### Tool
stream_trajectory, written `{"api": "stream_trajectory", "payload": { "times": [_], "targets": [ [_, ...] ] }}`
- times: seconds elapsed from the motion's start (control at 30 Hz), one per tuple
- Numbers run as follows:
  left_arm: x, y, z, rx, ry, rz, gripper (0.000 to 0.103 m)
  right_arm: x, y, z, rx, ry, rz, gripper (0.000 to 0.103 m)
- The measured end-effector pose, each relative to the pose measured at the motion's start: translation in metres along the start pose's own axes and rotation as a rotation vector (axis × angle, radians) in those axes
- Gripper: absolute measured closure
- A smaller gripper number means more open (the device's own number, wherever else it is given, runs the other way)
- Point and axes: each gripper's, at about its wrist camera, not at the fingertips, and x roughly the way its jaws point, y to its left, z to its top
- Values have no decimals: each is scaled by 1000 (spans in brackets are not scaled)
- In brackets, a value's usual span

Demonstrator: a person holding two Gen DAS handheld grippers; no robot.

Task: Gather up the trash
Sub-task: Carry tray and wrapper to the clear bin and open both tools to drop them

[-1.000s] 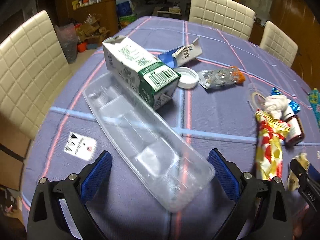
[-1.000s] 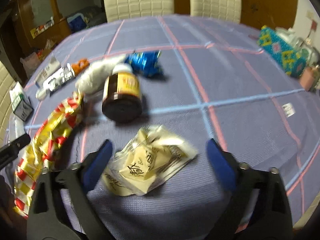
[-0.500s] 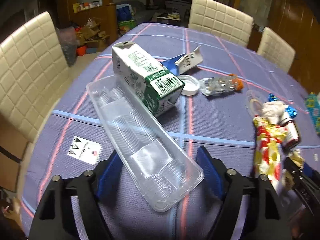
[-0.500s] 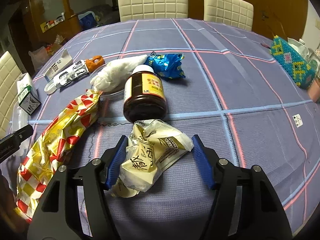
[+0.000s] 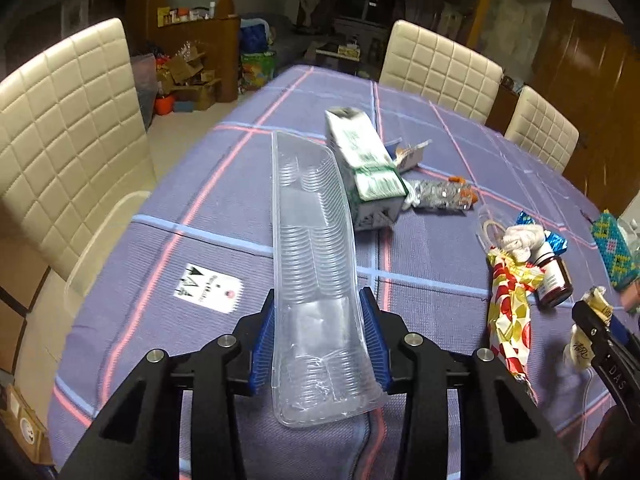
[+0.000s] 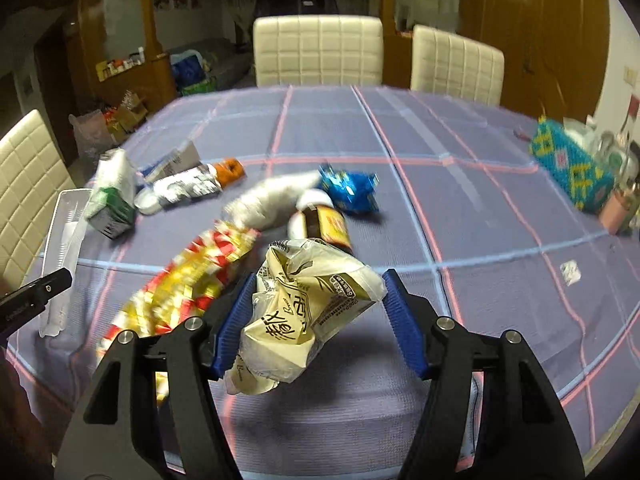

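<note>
We are pinching the clear plastic tray [image 5: 316, 280] in our left tool [image 5: 320, 344], gripping the cream snack bag [image 6: 304, 304] in our right tool [image 6: 316, 320], both lifting over the purple checked table [image 6: 480, 208], cream chairs [image 6: 318, 50] and wood cabinets [image 6: 536, 20] surrounding us.

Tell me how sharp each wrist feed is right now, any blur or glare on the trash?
Left wrist view: mostly sharp; the clear plastic tray in the left claw shows soft glare, and the milk carton behind is slightly smeared. Right wrist view: the cream wrapper between the right claw's fingers is crisp, while the red-yellow wrapper and the table are motion-blurred. Both views bend at the edges.
</note>
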Motion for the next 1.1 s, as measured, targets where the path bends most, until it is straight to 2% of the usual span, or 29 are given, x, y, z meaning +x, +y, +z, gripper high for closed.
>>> {"api": "stream_trajectory", "payload": {
  "times": [0.13, 0.37, 0.7, 1.1],
  "targets": [
    [-13, 9, -1, -4, -35, 4, 64, -13, 23, 4, -58, -44, 32, 39],
    [-22, 38, -2, -38, -54, 18, 64, -20, 69, 10, -162, -70, 99, 39],
    [-22, 84, 6, -58, -77, 81, 64, -14, 141, 15, -264, -55, 190, 38],
    [-9, 142, 41, -101, -78, 151, 63, 2, 192, 26, -301, -31, 253, 38]
  ]
}}
